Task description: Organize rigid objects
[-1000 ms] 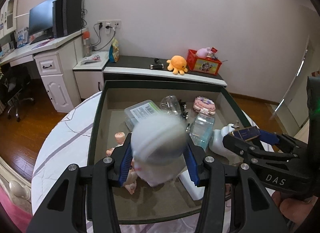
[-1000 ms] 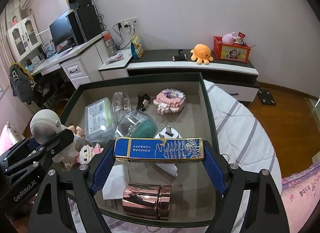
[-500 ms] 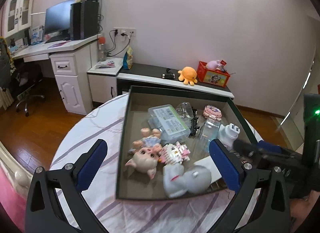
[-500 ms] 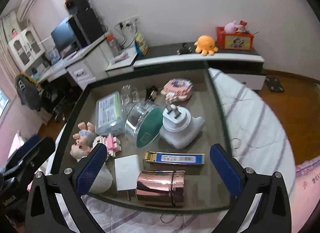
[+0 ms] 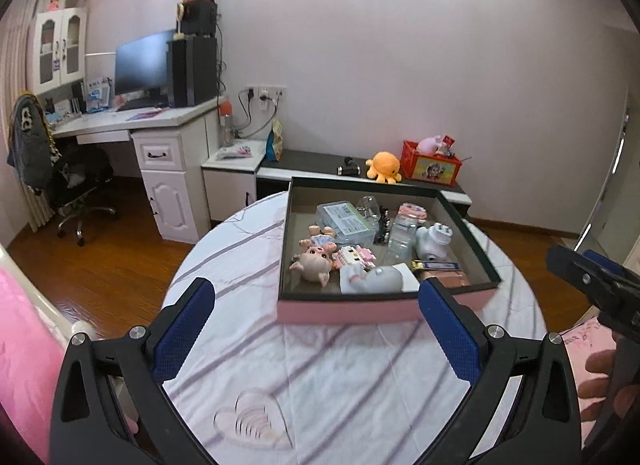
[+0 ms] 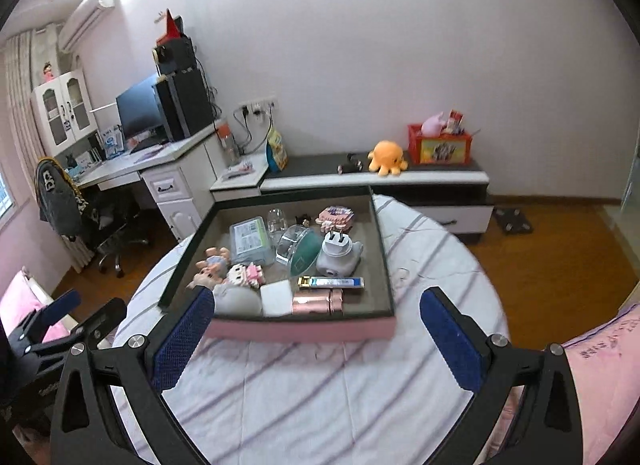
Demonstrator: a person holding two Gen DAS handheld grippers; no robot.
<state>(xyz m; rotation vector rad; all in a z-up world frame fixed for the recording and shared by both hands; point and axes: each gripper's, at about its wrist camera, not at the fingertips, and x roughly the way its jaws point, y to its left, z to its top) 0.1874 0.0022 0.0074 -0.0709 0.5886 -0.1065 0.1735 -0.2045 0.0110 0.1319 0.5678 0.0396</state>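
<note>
A pink box with a dark rim (image 5: 352,311) stands on the round table and holds several rigid items. Among them, a grey-white figure (image 5: 376,279) lies at its near edge, and a blue-and-gold case (image 6: 332,283) lies beside a rose-gold cylinder (image 6: 318,301). My left gripper (image 5: 316,305) is open and empty, back from the box's front wall. My right gripper (image 6: 317,305) is also open, empty and short of the box (image 6: 300,331). Each gripper shows at the edge of the other's view, the right gripper (image 5: 592,281) and the left gripper (image 6: 68,317).
The striped cloth on the table (image 5: 320,377) spreads between me and the box. A pig doll (image 5: 314,265), a clear case (image 5: 344,221) and a white plug (image 6: 338,251) also lie in the box. Behind it stand a low cabinet (image 6: 400,179) and a desk (image 5: 132,121).
Both grippers opened: the left let go of the grey-white figure, the right of the blue case, and both now lie in the box. Both grippers then drew back and up.
</note>
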